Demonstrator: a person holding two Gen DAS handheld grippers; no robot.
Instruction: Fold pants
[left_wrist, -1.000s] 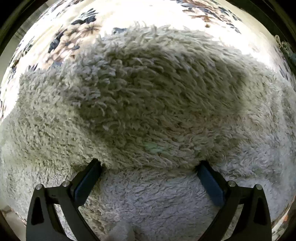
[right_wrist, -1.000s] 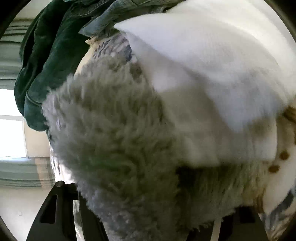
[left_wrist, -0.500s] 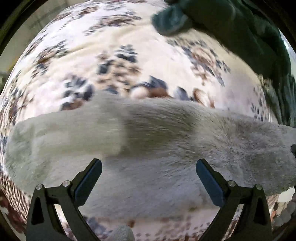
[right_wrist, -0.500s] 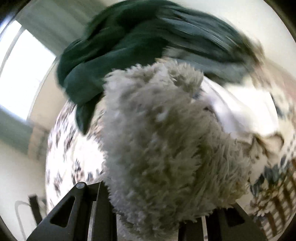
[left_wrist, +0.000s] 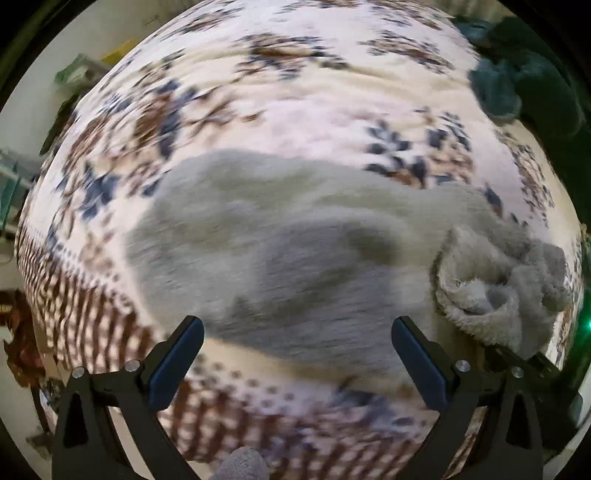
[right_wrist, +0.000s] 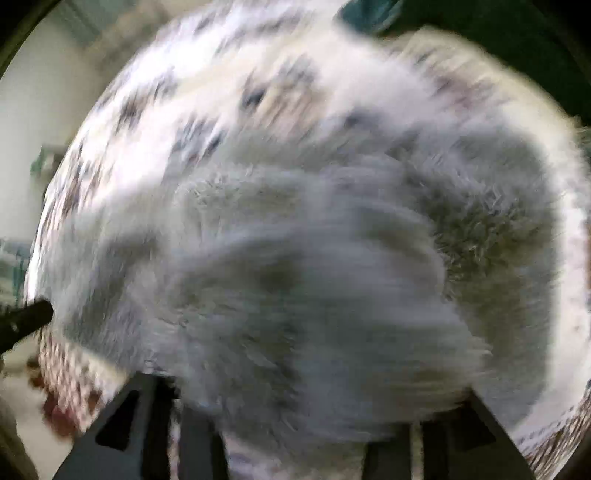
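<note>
Grey shaggy fleece: the pants (left_wrist: 295, 258), lying spread across the floral bedspread (left_wrist: 295, 92) ahead of the left gripper (left_wrist: 297, 354), with one end bunched into a rumpled wad off its right finger. Left gripper: fingers wide apart, nothing between them, hovering over the near edge of the fleece, apparently clear of it.

Right gripper (right_wrist: 295, 435): fingers only partly seen at the bottom of its own view, with a thick fold of the same fleece bulging up between them; it looks clamped on the pants, though blur hides the actual contact.

Bedspread: cream ground, blue and brown flower motifs, a brown patterned border along the edge nearest the left gripper.

Dark green garment (left_wrist: 517, 85): heaped beyond the pants, far right of the left gripper.

Room: pale wall (right_wrist: 40, 74) left of the right gripper; green and yellow clutter (left_wrist: 85, 70) far left of the left gripper, too blurred to identify.
</note>
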